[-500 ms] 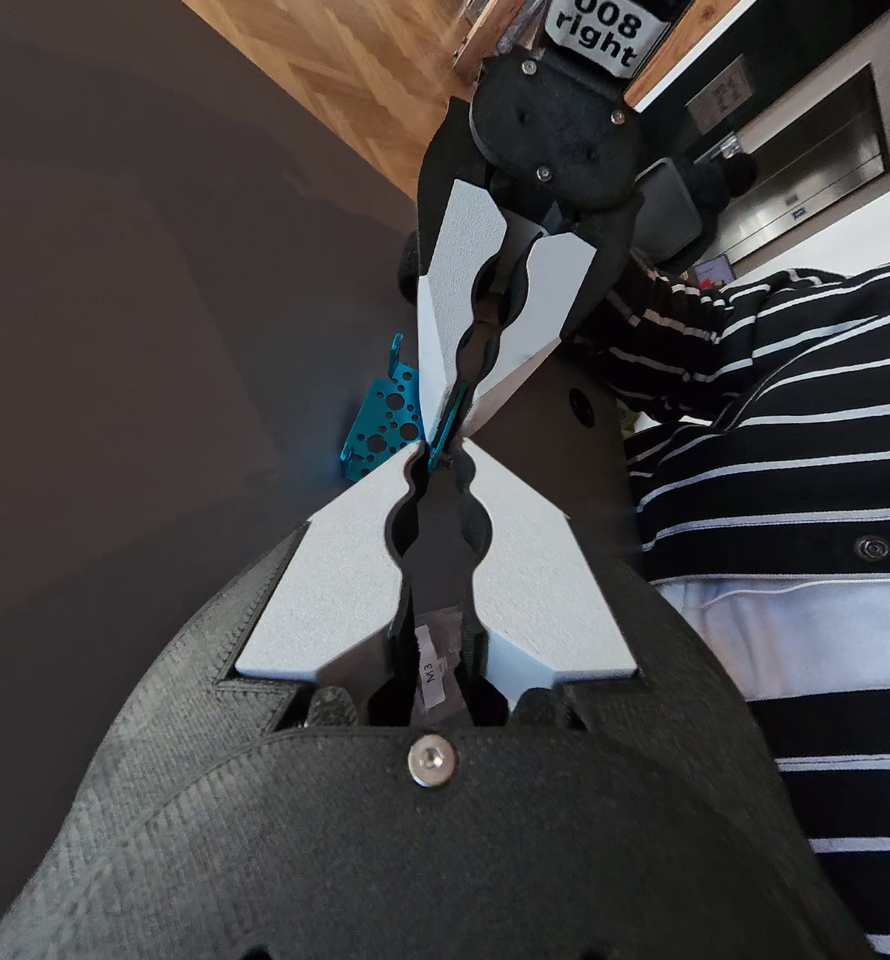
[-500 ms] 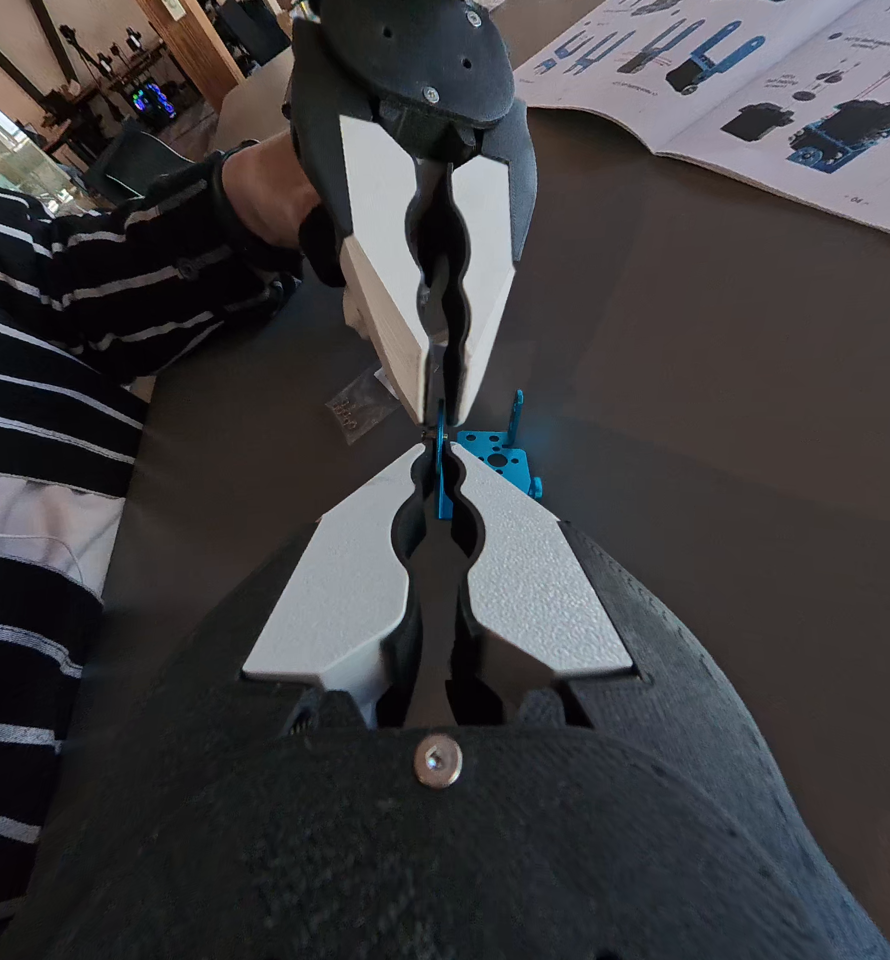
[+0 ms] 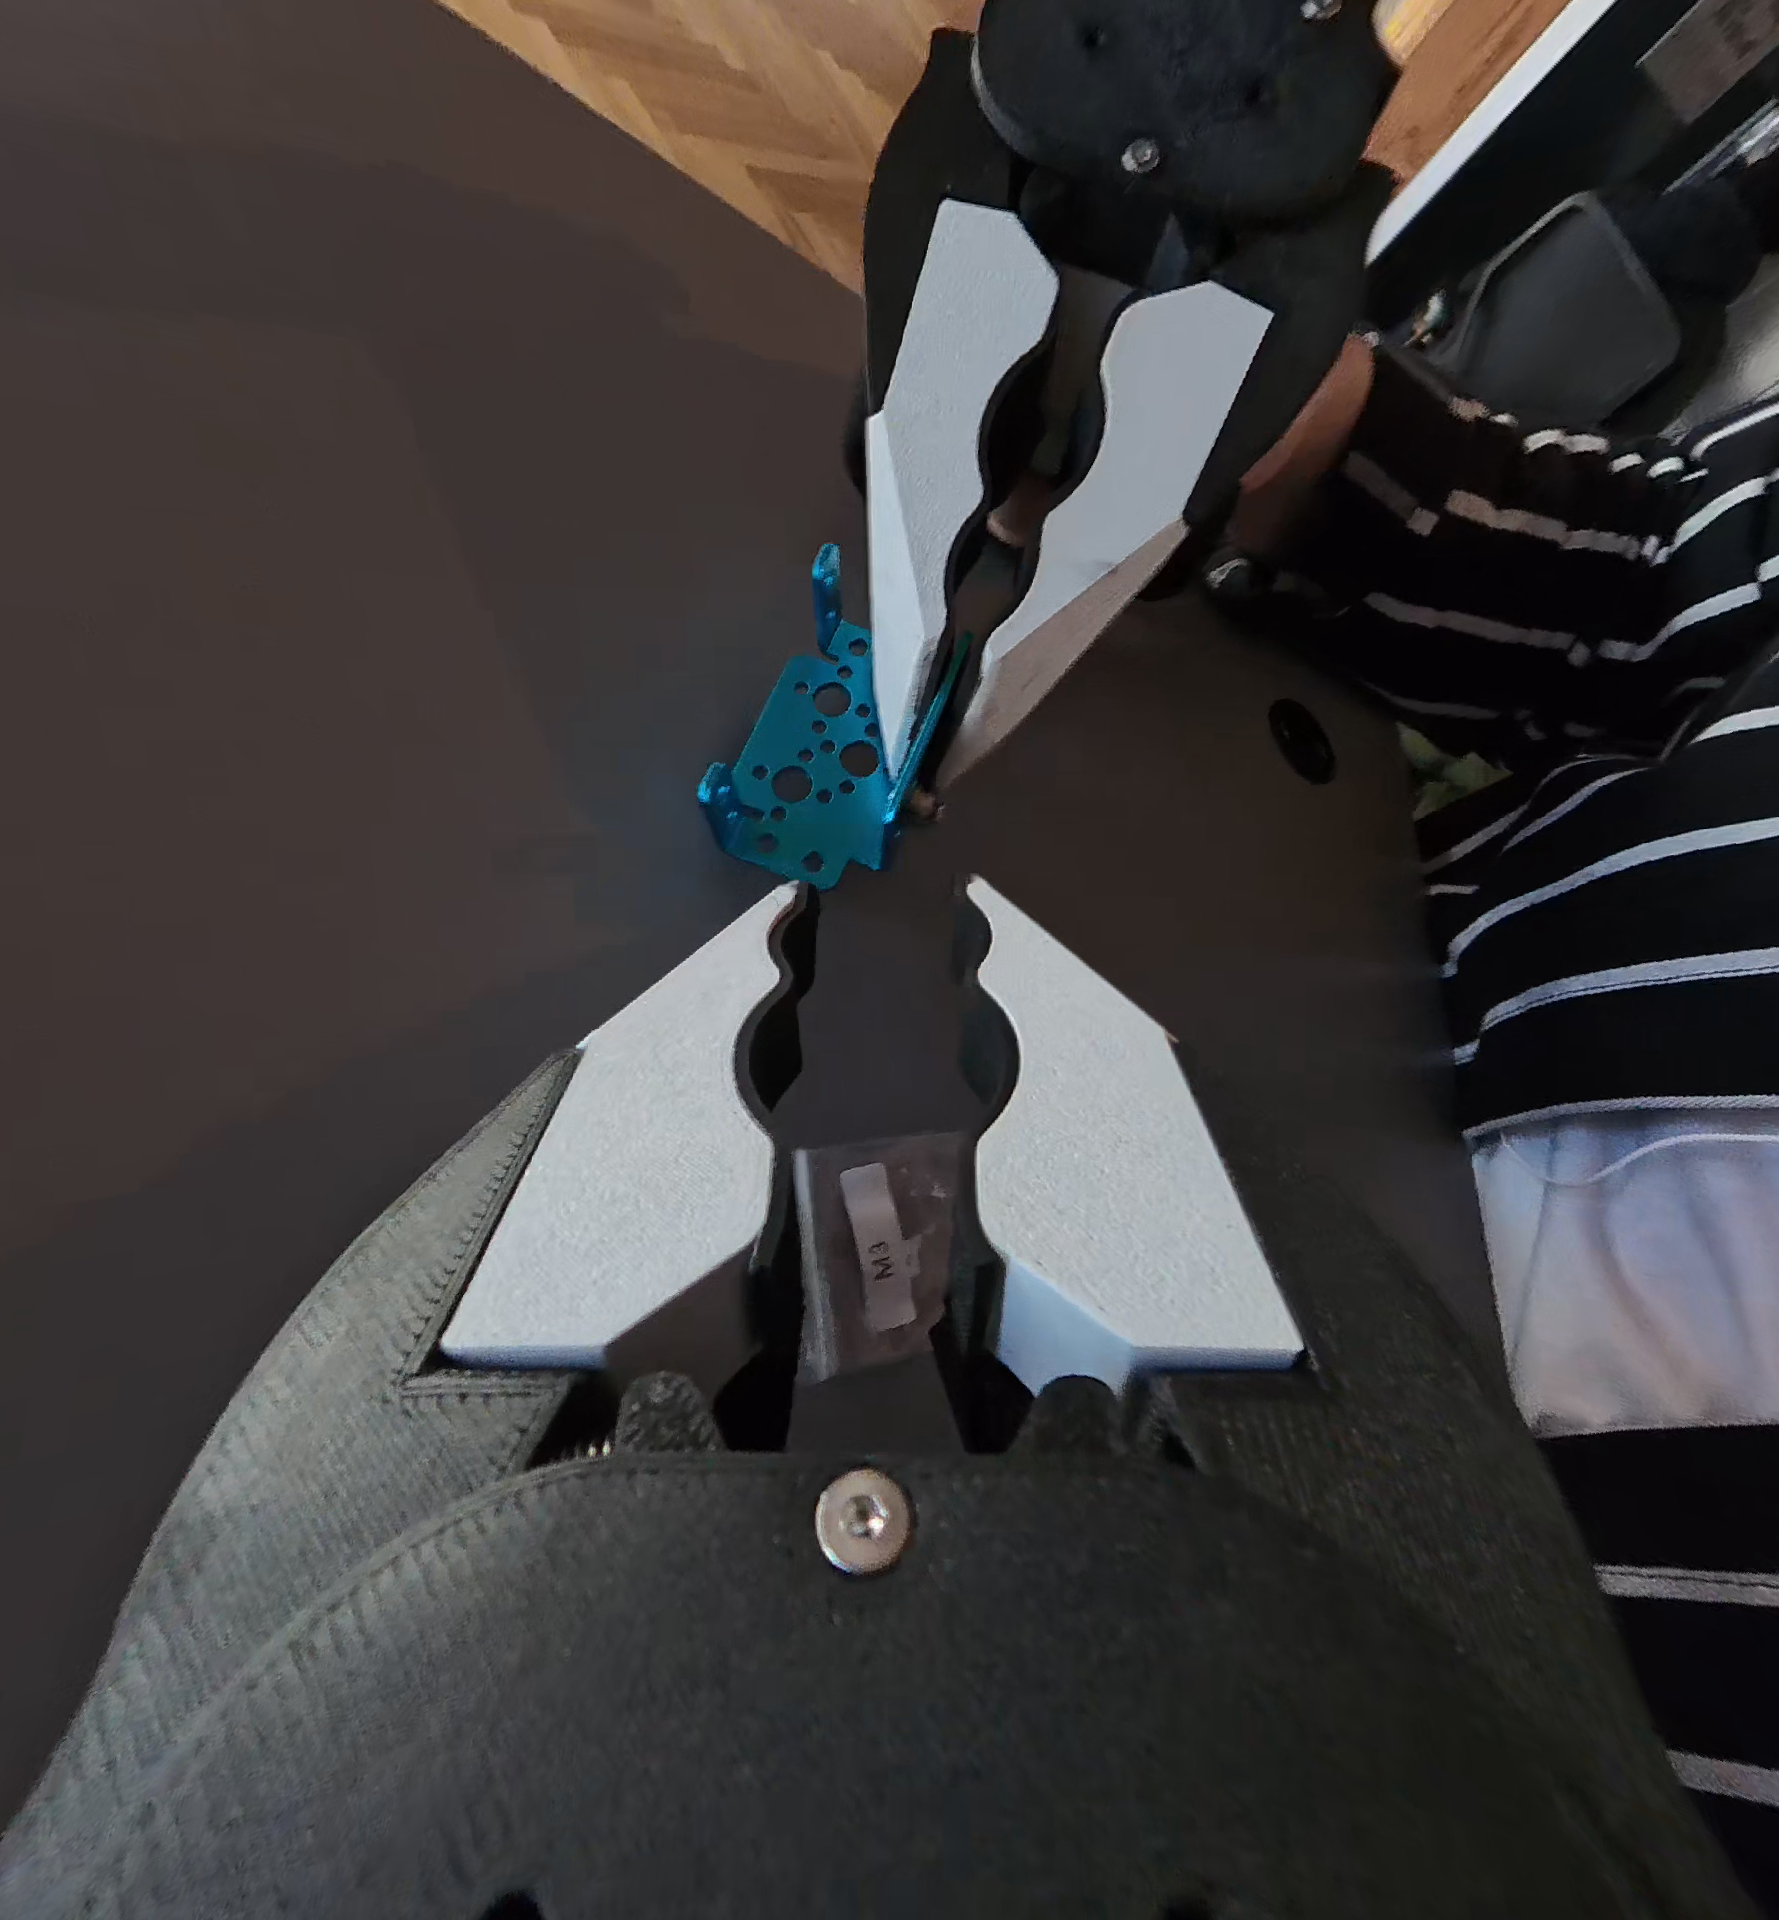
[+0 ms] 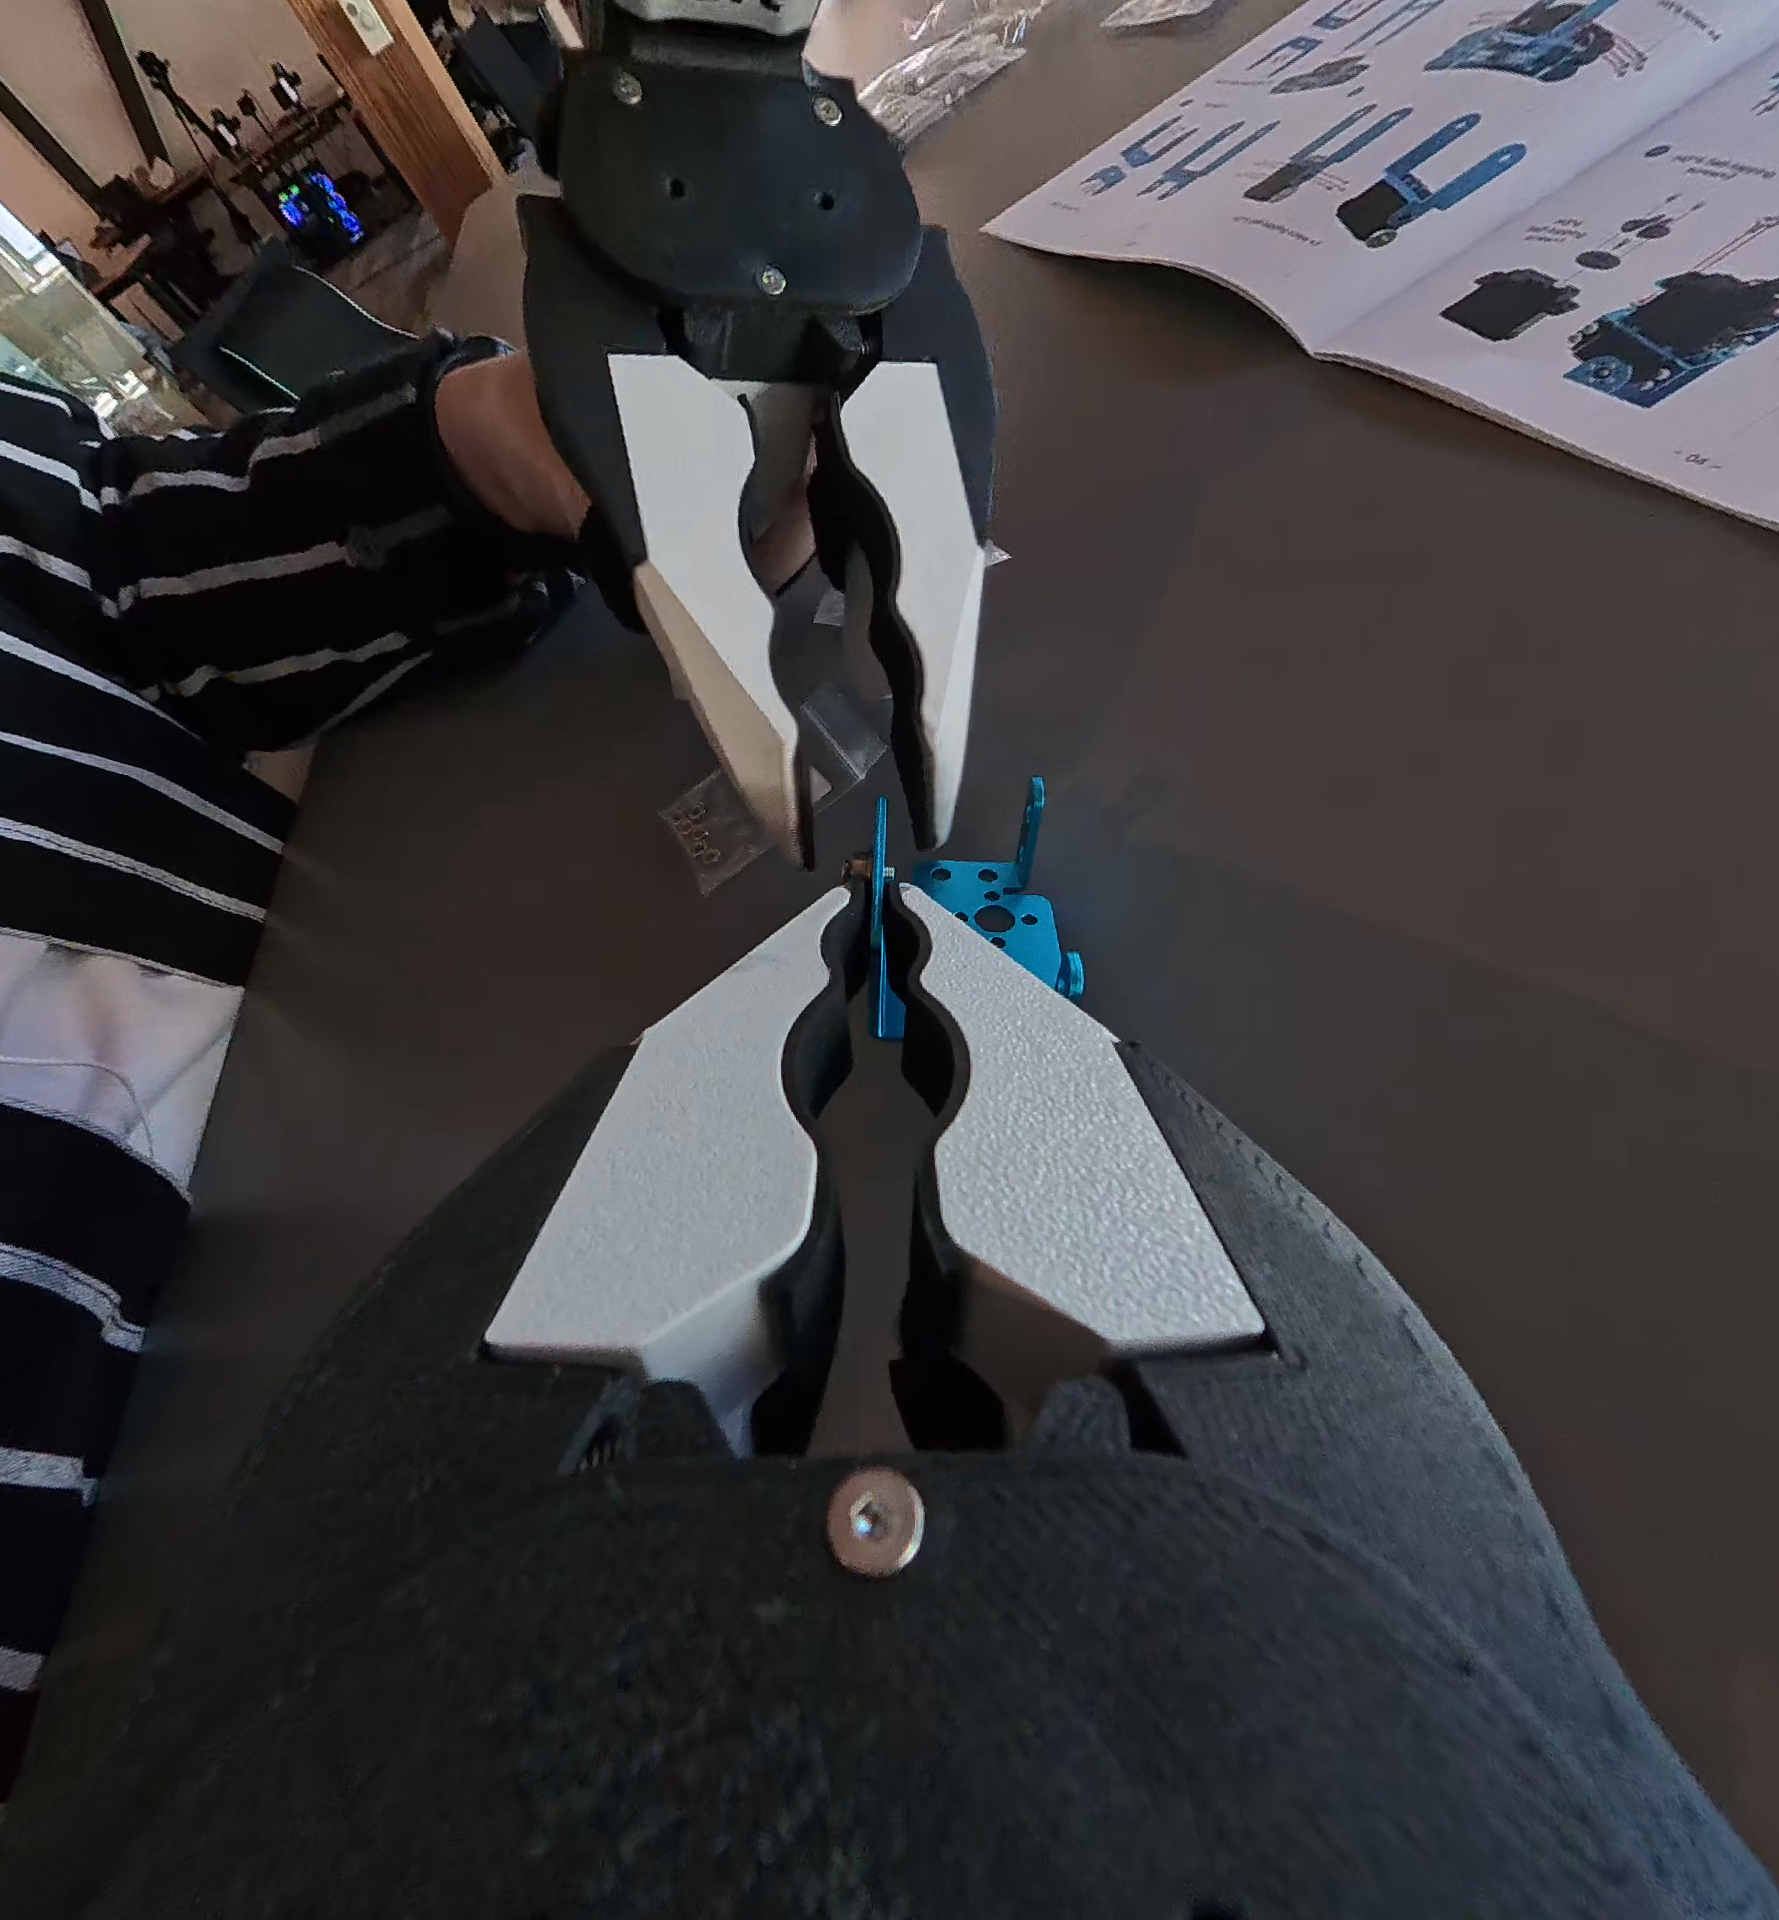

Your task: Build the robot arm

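Since half a second ago the left gripper has let go: its white fingers, then pinched onto the part, now stand apart with nothing between the tips.

Left wrist view: the right gripper comes in from above, clamped on one upright flange of the small blue anodised metal bracket with drilled holes. A small brass-coloured screw or nut shows at the flange, just at the right gripper's tips. Bracket base sits low over the dark brown tabletop; contact unclear. A clear plastic bag with a white sticker lies below the open fingers.

Right wrist view: right gripper narrow, gripping the blue flange edge-on. The left gripper hangs just beyond, apart from the part. Another small clear bag of tiny fasteners lies nearby; a printed assembly booklet lies well apart.

Judgement: the hand-off leaves the bracket carried by the right alone.
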### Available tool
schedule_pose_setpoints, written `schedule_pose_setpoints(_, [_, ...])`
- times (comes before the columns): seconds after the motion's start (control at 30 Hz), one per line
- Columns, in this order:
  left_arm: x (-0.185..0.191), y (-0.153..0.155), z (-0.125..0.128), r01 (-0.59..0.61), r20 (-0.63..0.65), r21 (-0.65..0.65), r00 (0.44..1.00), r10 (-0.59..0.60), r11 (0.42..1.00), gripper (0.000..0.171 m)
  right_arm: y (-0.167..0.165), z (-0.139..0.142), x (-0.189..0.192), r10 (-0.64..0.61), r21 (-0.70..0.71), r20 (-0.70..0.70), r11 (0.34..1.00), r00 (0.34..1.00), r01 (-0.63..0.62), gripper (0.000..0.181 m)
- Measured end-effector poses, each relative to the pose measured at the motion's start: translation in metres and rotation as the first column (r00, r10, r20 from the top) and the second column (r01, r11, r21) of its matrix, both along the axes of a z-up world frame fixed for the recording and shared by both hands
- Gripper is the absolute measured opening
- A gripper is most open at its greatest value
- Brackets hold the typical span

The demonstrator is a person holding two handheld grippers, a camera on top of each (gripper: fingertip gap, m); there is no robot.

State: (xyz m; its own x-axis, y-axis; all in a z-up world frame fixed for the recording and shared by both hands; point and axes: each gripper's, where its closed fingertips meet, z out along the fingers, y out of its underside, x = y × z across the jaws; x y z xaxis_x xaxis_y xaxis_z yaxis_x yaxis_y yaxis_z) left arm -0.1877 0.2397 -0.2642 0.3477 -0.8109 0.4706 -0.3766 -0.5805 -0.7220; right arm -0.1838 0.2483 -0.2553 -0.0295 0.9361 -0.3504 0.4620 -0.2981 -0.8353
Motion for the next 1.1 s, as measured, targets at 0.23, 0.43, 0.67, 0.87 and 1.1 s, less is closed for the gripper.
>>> schedule_pose_setpoints(0.23, [0.009, -0.001, 0.001, 0.013, 0.040, 0.001, 0.999, -0.013, 1.000, 0.011, -0.002, -0.002, -0.001, 0.012, 0.011, 0.015, 1.000, 1.000, -0.012, 0.002])
schedule_pose_setpoints(0.43, [0.011, 0.000, 0.002, 0.015, 0.040, 0.028, 0.999, -0.017, 0.999, 0.009, -0.003, -0.003, -0.001, 0.015, 0.021, 0.024, 1.000, 1.000, -0.016, 0.002])
schedule_pose_setpoints(0.67, [0.010, 0.002, -0.003, 0.005, 0.010, 0.036, 1.000, -0.005, 0.999, 0.009, -0.004, -0.008, -0.001, 0.024, 0.021, 0.057, 0.999, 0.998, -0.025, 0.009])
schedule_pose_setpoints(0.87, [0.009, 0.003, -0.006, -0.002, -0.010, 0.049, 1.000, 0.003, 0.999, 0.008, -0.003, -0.012, 0.002, 0.012, 0.096, 0.086, 0.995, 0.996, -0.020, 0.014])
schedule_pose_setpoints(1.1, [0.010, 0.000, -0.013, 0.036, -0.093, 0.120, 0.995, -0.025, 0.992, 0.010, -0.004, -0.019, 0.005, 0.020, 0.252, 0.134, 0.966, 0.991, -0.053, 0.002])
